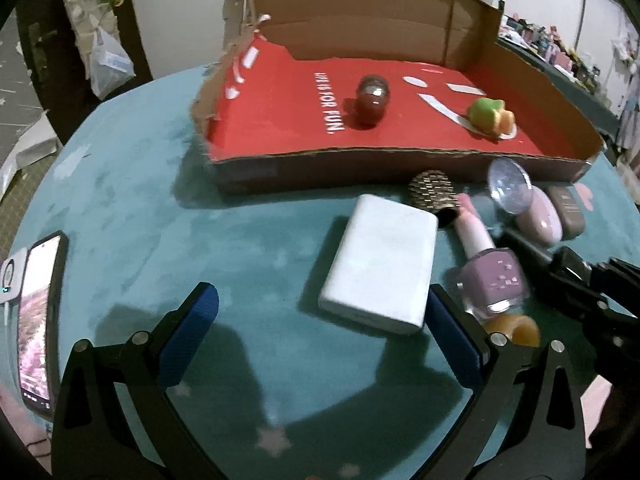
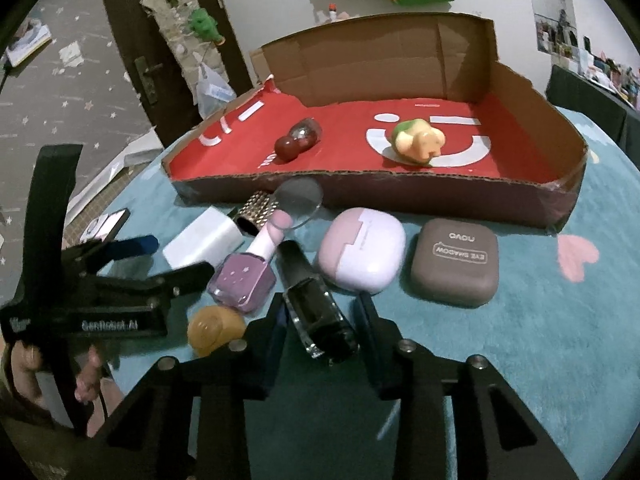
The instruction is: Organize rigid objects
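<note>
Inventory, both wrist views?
cardboard tray: 1, red inside, far side
capsule: 1, dark red, in tray
toy: 1, green-yellow, in tray
power bank: 1, white, before tray
studded tube: 1, gold, by tray
disc: 1, clear, against tray wall
nail polish: 1, pink, centre
earbud case: 1, pink-lilac, before tray
eyeshadow case: 1, brown, rightmost
snail toy: 1, orange, beside nail polish
phone: 1, black, left
left hand-held gripper: 1, black, open
right hand-held gripper: 1, black, shut on black bottle

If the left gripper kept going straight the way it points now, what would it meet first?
Most likely the white power bank, which lies just ahead of the open left gripper, slightly toward its right finger. The cardboard tray stands beyond it. Depth is hard to judge here.
</note>
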The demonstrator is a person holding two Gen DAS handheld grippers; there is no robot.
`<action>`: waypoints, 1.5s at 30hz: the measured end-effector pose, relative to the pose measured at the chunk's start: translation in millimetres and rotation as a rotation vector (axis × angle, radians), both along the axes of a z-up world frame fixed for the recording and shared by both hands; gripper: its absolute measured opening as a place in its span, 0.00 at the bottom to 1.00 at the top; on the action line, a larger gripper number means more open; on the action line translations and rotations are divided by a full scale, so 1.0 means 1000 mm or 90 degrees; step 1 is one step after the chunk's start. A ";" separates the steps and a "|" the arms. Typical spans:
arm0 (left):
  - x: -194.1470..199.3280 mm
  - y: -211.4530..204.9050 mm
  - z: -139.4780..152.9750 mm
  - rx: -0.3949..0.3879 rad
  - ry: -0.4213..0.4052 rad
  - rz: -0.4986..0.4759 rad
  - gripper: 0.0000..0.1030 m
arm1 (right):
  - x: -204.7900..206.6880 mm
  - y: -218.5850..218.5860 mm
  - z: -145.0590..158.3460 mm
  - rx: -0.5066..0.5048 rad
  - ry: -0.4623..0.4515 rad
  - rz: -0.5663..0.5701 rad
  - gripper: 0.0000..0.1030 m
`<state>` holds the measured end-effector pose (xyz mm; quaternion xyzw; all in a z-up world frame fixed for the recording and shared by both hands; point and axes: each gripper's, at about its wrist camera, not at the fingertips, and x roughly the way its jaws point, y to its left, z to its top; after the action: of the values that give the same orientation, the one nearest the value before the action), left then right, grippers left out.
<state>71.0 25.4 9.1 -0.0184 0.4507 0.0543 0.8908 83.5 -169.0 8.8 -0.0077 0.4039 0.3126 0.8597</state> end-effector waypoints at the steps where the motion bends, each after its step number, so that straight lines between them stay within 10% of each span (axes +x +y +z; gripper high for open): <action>1: -0.001 0.004 0.000 -0.001 0.000 0.004 1.00 | -0.002 0.001 0.000 0.006 0.005 0.013 0.25; 11: 0.013 -0.001 -0.003 -0.027 -0.007 -0.040 0.81 | 0.004 0.008 -0.006 0.013 -0.011 0.029 0.29; 16: 0.013 -0.008 0.000 -0.026 -0.024 -0.074 0.52 | 0.002 0.008 -0.007 0.004 -0.025 0.038 0.22; 45: -0.021 -0.012 0.040 -0.055 -0.088 -0.098 0.44 | -0.003 -0.008 0.039 0.086 -0.031 0.024 0.22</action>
<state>50.2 13.9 48.7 -0.0254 0.3904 -0.0354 0.9196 80.6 -177.1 47.8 0.0348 0.3607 0.3549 0.8618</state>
